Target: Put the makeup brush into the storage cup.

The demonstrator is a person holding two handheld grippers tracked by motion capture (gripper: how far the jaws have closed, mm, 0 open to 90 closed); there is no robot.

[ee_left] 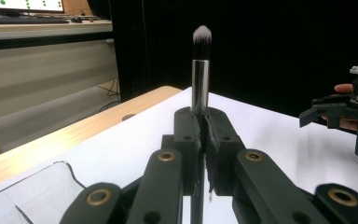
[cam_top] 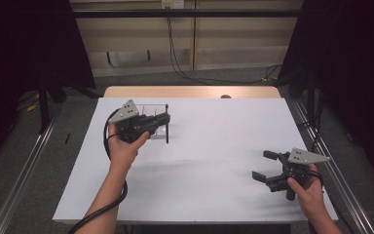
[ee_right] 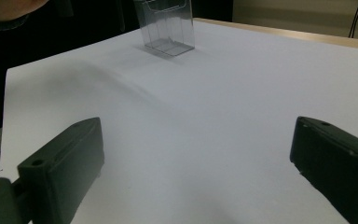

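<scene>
Gripper jaws on the left gripper (ee_left: 201, 140) were clamped tight on a makeup brush (ee_left: 200, 70), gripping it around the lower part of its shiny metal ferrule, with the dark handle running down between the jaws and the soft bristle tip standing upright above them. In the high view that left gripper (cam_top: 164, 118) hung at the far left of the white table (cam_top: 214, 146), with the brush's dark handle (cam_top: 167, 134) hanging down just right of a clear plastic holder (cam_top: 152, 108). The pick-up looked done; what seemed left was to bring the brush over the holder and lower it in, since the holder (ee_right: 167, 28) appeared empty from the right gripper view. The right gripper (cam_top: 268, 165) rested at the near right, well apart from the holder, its jaws spread wide with nothing between them. From these pictures, the work seemed roughly at its midpoint.
</scene>
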